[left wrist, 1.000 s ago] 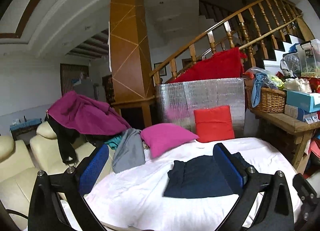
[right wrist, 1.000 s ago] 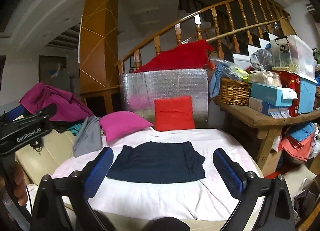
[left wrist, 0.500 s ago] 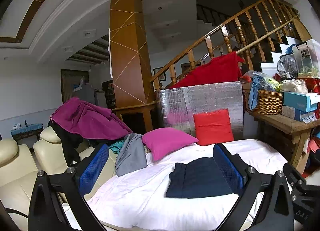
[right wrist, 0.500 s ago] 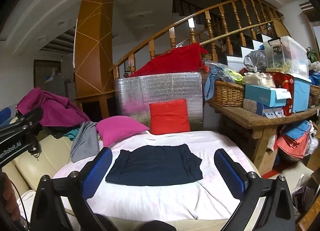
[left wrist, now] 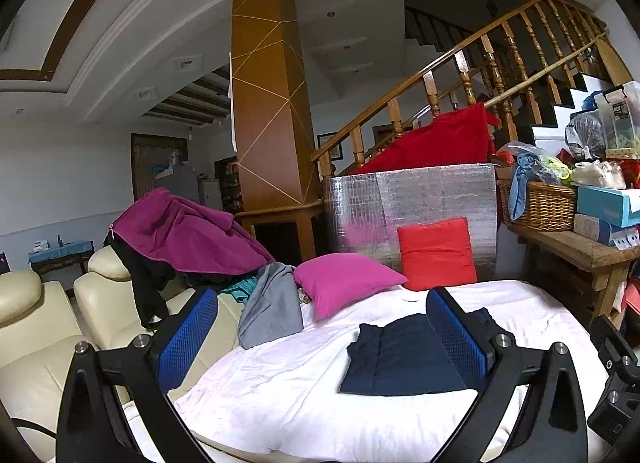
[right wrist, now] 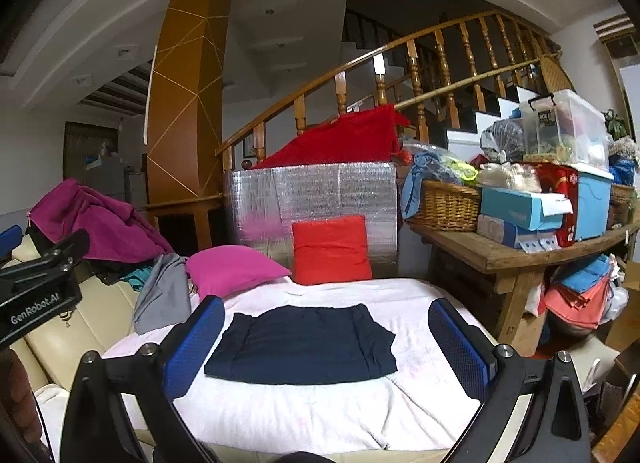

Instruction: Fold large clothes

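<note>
While both tools hang above the near edge of the white-covered bed (right wrist: 320, 415), the left gripper (left wrist: 320, 339) and right gripper (right wrist: 328, 347) stand with jaws wide apart, holding nothing. Just ahead of them, framed between the right gripper's blue pads (right wrist: 460, 347), a navy garment (right wrist: 304, 343) lies flat in a neat rectangle, apparently already folded. Beyond it rest a magenta pillow (right wrist: 234, 269) and red cushion (right wrist: 330, 249); left of the grippers, a grey garment (left wrist: 270, 313) and purple jacket (left wrist: 184, 233) drape a cream sofa (left wrist: 40, 343), probably waiting their turn.

Two cushions (right wrist: 236, 269) (right wrist: 330, 249), one folded navy garment (right wrist: 304, 345), one wicker basket (right wrist: 446, 205).
</note>
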Demonstrator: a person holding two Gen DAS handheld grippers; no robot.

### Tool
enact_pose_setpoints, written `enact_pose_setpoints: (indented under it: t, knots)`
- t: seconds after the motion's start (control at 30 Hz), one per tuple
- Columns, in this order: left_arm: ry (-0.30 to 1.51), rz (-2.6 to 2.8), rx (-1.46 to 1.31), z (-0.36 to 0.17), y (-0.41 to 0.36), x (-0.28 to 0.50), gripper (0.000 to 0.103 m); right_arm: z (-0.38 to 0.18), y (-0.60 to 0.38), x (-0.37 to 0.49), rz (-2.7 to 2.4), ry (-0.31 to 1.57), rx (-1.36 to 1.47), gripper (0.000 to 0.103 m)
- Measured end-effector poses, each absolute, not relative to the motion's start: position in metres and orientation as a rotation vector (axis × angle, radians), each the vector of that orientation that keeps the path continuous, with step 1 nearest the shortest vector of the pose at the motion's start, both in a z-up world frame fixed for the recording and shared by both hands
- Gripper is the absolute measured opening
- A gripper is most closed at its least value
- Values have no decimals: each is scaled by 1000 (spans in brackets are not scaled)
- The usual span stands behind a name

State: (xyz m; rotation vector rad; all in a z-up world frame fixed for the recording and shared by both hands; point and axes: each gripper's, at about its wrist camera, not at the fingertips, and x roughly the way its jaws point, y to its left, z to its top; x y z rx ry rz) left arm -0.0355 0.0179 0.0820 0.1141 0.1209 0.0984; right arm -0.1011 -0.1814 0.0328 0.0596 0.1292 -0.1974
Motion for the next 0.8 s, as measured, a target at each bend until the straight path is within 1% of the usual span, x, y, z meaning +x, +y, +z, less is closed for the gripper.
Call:
enact_pose_setpoints:
  t: [0.8]
  knots:
    - [129, 109, 95, 77, 30, -33, 103, 27, -170, -96, -183, 160, 31, 103]
